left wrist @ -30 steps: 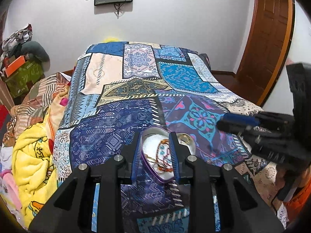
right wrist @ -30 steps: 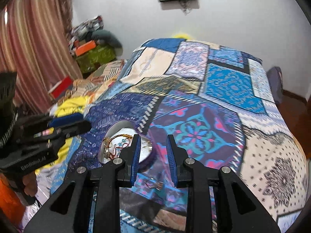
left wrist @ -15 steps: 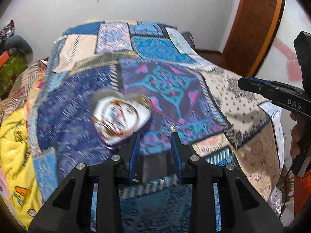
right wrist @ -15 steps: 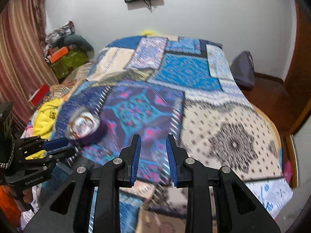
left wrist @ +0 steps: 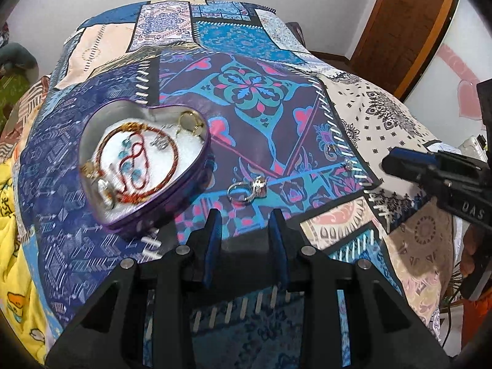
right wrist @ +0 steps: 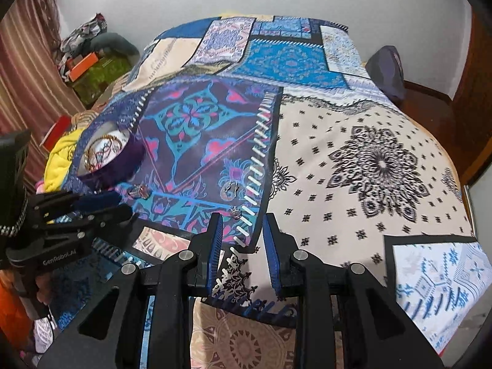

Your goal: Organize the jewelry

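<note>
We see the heart-shaped tin point(left wrist: 144, 166) holding bracelets and rings, on the patchwork bedspread point(left wrist: 255, 92) | silver ring point(left wrist: 246, 191) on the cloth just right of it | our left gripper point(left wrist: 246, 218) spread, empty (ring just ahead) | right gripper point(right wrist: 241, 224) spread, empty.

Left gripper point(left wrist: 245, 219) and right gripper point(right wrist: 240, 224) both hover level, jaws parted and empty.
</note>
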`<state>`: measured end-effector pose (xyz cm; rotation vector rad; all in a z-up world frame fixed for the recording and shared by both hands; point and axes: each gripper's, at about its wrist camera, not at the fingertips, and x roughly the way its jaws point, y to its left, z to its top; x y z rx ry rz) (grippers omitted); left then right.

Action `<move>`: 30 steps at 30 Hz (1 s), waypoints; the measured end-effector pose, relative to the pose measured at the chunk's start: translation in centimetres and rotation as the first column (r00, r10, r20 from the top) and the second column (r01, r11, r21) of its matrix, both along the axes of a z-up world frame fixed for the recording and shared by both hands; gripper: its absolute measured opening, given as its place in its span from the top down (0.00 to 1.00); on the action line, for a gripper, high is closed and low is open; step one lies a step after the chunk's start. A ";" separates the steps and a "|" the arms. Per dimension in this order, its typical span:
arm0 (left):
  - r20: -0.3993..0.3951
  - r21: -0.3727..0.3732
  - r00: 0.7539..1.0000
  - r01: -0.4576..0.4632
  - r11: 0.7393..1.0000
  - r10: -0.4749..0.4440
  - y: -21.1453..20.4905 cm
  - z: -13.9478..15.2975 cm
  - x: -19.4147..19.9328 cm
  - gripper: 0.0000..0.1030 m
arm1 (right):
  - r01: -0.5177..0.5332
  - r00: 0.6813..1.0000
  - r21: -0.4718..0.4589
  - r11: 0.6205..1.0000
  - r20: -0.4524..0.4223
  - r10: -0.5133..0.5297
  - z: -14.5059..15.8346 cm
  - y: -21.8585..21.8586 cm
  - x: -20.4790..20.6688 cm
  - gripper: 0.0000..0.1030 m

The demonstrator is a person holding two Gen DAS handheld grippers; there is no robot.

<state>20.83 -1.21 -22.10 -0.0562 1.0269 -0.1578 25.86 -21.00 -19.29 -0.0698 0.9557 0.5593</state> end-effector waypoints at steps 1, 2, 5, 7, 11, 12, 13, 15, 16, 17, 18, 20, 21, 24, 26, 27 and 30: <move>0.003 0.004 1.000 0.001 1.000 -0.001 -0.1 0.0 0.2 0.67 | -0.007 1.000 -0.003 1.000 -0.004 0.006 -0.2 0.1 0.1 0.77; 0.005 0.004 1.000 0.002 1.000 -0.002 -0.3 -0.1 0.4 0.66 | -0.016 1.000 -0.009 1.000 -0.010 0.016 -0.4 0.3 0.2 0.77; 0.008 0.000 1.000 0.004 1.000 -0.004 -0.4 -0.3 1.1 0.64 | -0.036 0.999 -0.019 0.999 -0.026 0.036 -0.9 0.8 0.6 0.77; 0.011 0.000 1.000 0.007 1.000 -0.007 -0.5 -0.4 1.4 0.64 | -0.051 0.998 -0.027 0.998 -0.034 0.050 -1.2 1.1 0.8 0.77; 0.011 0.007 1.000 0.009 1.000 -0.009 -0.7 -0.6 1.9 0.64 | -0.074 0.996 -0.032 0.997 -0.047 0.072 -1.8 1.8 1.2 0.77; 0.010 0.005 1.000 0.008 1.000 -0.008 -0.7 -0.7 2.0 0.64 | -0.075 0.996 -0.032 0.997 -0.047 0.073 -1.9 2.0 1.3 0.77; 0.010 0.001 1.000 0.005 1.000 -0.005 -0.7 -0.7 2.1 0.64 | -0.080 0.996 -0.035 0.996 -0.049 0.078 -2.0 2.1 1.3 0.77; 0.011 -0.004 1.000 -0.001 1.000 0.001 -0.6 -0.8 2.3 0.64 | -0.082 0.995 -0.042 0.996 -0.053 0.080 -2.3 2.4 1.5 0.77; 0.011 -0.002 1.000 -0.001 1.000 0.001 -0.6 -0.8 2.3 0.64 | -0.083 0.995 -0.042 0.996 -0.053 0.081 -2.5 2.5 1.5 0.77; 0.014 0.005 1.000 -0.001 1.000 0.001 -0.8 -0.9 2.4 0.64 | -0.083 0.995 -0.041 0.996 -0.051 0.081 -2.6 2.5 1.4 0.77; 0.015 0.011 1.000 0.000 1.000 0.000 -0.9 -0.9 2.4 0.64 | -0.083 0.995 -0.040 0.996 -0.051 0.081 -2.6 2.6 1.4 0.77; 0.024 0.036 1.000 0.005 0.999 -0.006 -1.3 -0.9 2.6 0.64 | -0.086 0.995 -0.038 0.996 -0.052 0.084 -2.6 2.6 1.4 0.77; 0.027 0.044 1.000 0.006 0.999 -0.008 -1.4 -1.0 2.6 0.64 | -0.086 0.995 -0.037 0.996 -0.049 0.085 -2.6 2.6 1.4 0.77; 0.036 0.062 0.999 0.001 0.998 -0.004 -1.6 -1.0 2.7 0.71 | -0.085 0.996 -0.047 0.995 -0.033 0.084 -2.7 2.7 1.1 0.82; 0.035 0.055 0.999 0.000 0.998 -0.002 -1.5 -1.0 2.7 0.71 | -0.084 0.996 -0.052 0.995 -0.031 0.083 -2.8 2.9 1.0 0.91; 0.035 0.054 0.999 0.000 0.999 -0.001 -1.5 -1.0 2.6 0.71 | -0.084 0.996 -0.051 0.995 -0.035 0.082 -2.8 3.0 1.0 0.91; 0.034 0.045 0.999 -0.002 0.999 0.001 -1.4 -0.8 2.3 0.71 | -0.076 0.997 -0.050 0.996 -0.026 0.075 -2.6 2.9 0.9 0.91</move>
